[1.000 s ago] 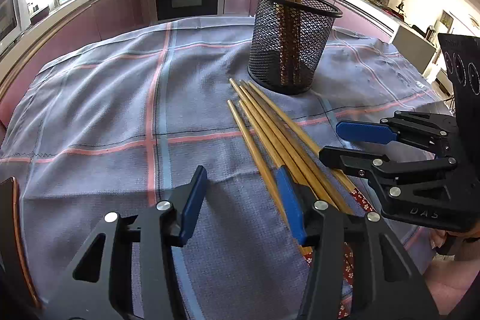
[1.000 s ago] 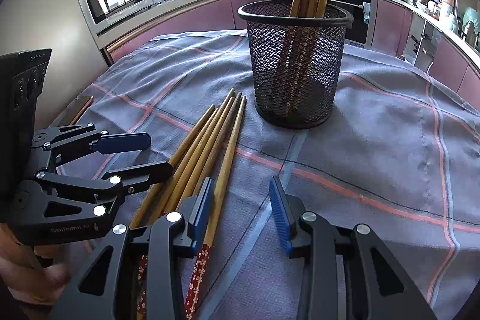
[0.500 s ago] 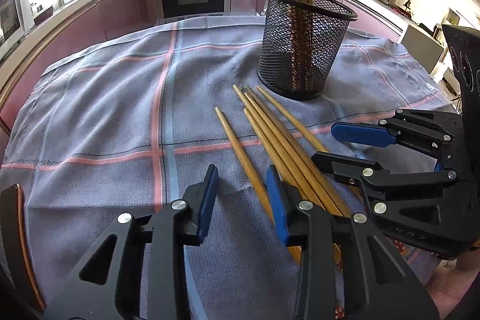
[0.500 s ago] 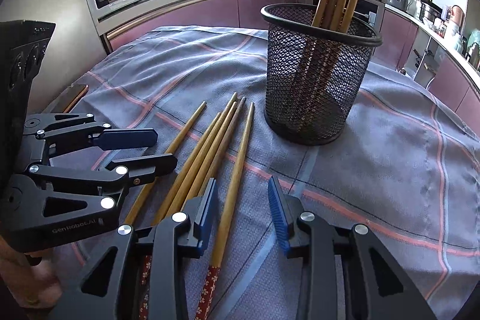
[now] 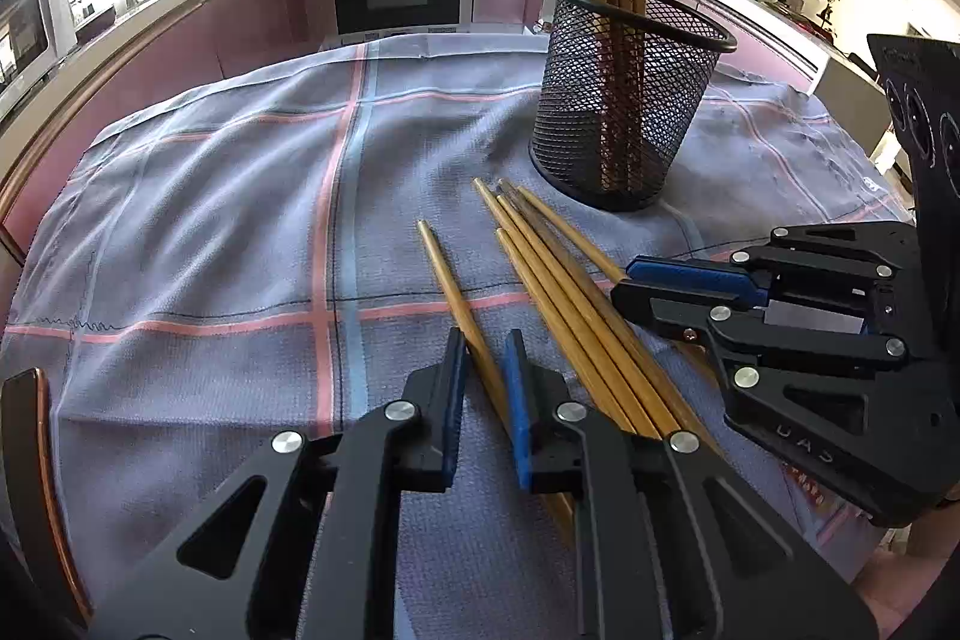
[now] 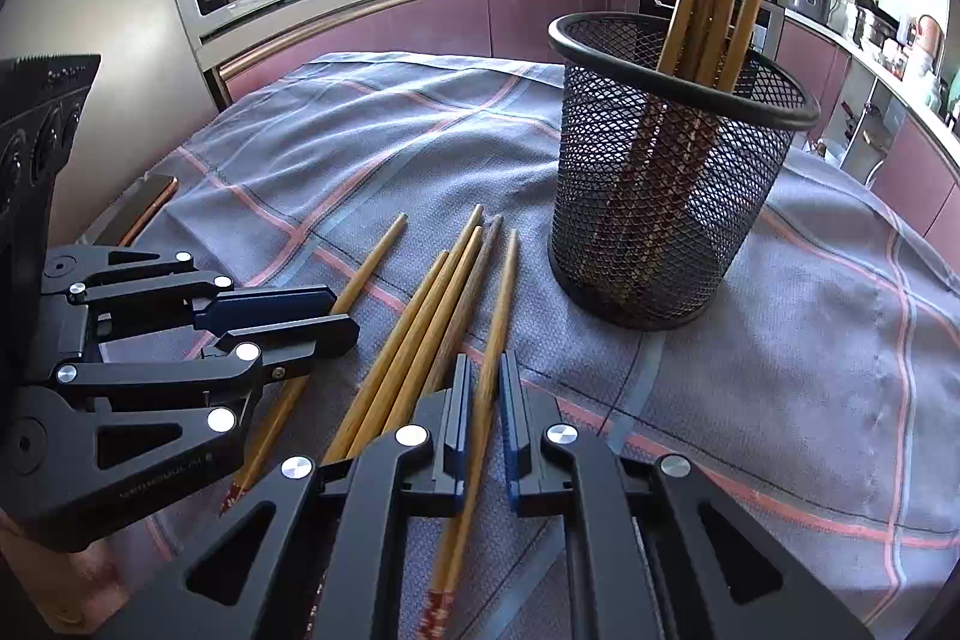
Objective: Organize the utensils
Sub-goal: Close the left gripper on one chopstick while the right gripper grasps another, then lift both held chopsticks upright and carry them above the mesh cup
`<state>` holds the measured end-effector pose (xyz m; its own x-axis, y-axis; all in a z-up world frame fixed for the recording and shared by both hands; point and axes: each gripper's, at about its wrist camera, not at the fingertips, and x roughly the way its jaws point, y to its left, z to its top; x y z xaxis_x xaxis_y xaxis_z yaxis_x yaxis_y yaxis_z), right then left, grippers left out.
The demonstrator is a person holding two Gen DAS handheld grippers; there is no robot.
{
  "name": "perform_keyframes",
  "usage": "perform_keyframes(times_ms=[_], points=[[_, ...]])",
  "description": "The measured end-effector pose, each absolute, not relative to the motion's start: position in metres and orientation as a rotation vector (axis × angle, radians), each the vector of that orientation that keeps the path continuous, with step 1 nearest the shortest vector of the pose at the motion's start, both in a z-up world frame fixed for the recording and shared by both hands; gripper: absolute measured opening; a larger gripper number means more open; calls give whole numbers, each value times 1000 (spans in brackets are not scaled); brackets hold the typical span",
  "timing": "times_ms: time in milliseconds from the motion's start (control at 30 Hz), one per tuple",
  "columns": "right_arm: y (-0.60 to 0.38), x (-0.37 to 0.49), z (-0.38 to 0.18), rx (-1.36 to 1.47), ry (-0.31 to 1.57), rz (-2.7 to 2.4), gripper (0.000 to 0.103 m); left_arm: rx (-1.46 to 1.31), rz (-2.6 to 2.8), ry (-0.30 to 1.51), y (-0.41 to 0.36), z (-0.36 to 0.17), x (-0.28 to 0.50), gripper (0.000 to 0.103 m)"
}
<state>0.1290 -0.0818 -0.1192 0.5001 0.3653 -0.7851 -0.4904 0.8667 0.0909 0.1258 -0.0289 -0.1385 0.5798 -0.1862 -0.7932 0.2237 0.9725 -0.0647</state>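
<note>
Left wrist view: left gripper (image 5: pixel 487 340) just clenched around a single chopstick (image 5: pixel 447 280) lying apart from, and left of, the loose chopsticks (image 5: pixel 558 280) on the checked cloth (image 5: pixel 210 220); black mesh holder (image 5: pixel 624 112) upright beyond, more chopsticks standing inside; right gripper (image 5: pixel 624 283) at the right, closed. Right wrist view: right gripper (image 6: pixel 483 370) just closed, gripping the rightmost chopstick (image 6: pixel 501 298) of the bundle, near the mesh holder (image 6: pixel 660 196); left gripper (image 6: pixel 339 313) at the left, over the separate stick.
</note>
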Motion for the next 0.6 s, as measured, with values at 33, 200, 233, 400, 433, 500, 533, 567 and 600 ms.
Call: perform_keyframes(times_ms=[33,200,233,400,433,500,533,567,600], points=[[-83,129,-119,-140,913,522,6,39,-239,922,-28,-138,126,12],[-90,130,-119,-98,922,529,5,6,-232,927,-25,-139,127,9],[-91,130,-119,-94,922,530,5,2,-231,927,-23,-139,127,8],[-96,125,-113,-76,909,539,5,-17,-226,925,-20,-137,126,7],[-98,124,-111,-71,903,540,5,-20,-225,923,-19,-136,126,7],[-101,122,-108,-53,893,552,5,-26,-223,916,-17,-134,124,7],[-102,121,-106,-47,887,557,5,-30,-223,913,-15,-132,124,7],[-103,119,-104,-43,878,560,5,-34,-224,910,-14,-130,123,7],[-105,118,-102,-38,869,563,5,-39,-228,906,-13,-128,122,7]])
